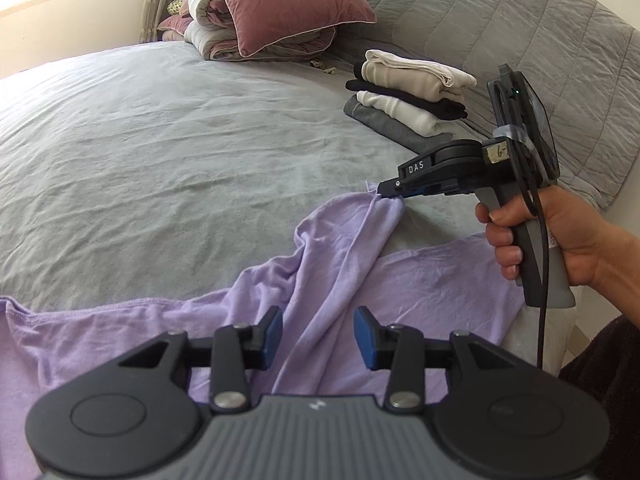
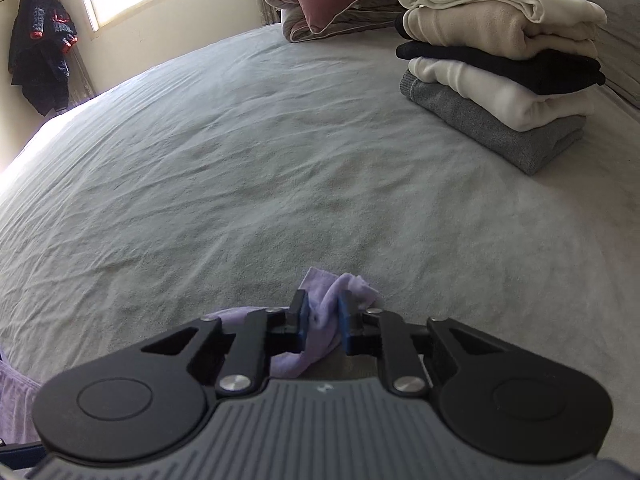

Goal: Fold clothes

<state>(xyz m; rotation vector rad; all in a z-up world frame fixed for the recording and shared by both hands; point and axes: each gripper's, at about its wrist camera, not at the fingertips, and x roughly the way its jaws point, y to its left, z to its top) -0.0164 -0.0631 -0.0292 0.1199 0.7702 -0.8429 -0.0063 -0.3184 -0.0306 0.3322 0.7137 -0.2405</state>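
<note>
Lilac garment [image 1: 360, 280], thin soft knit, lying part-spread on grey-green bed sheet [image 1: 160, 160] near the bed's near edge. Stitched hem visible along the far left border. Fabric creased, one long ridge of gathered folds running up from the near middle to a lifted corner at right. Main body flat to the sheet on both sides of that ridge.

Right gripper [image 2: 323, 312] clamped on that corner: blue pads [image 2: 304, 316] pressed against a bunched tuft of the lilac cloth, a small tip poking out past the fingertips. From the left wrist view, same gripper [image 1: 390, 194] seen side-on, held by right hand [image 1: 560, 240], corner raised just off the sheet.

Left gripper [image 1: 318, 336] spread wide above the garment, blue pads apart, nothing between them; ridge of folds passing below the gap.

Stack of folded clothes [image 2: 500, 68] well apart, far right on the bed: white, cream, black, white, grey at bottom. Mauve pillow [image 1: 288, 4] on rolled quilts by the headboard. Dark jacket [image 2: 40, 48] hanging by the window.
</note>
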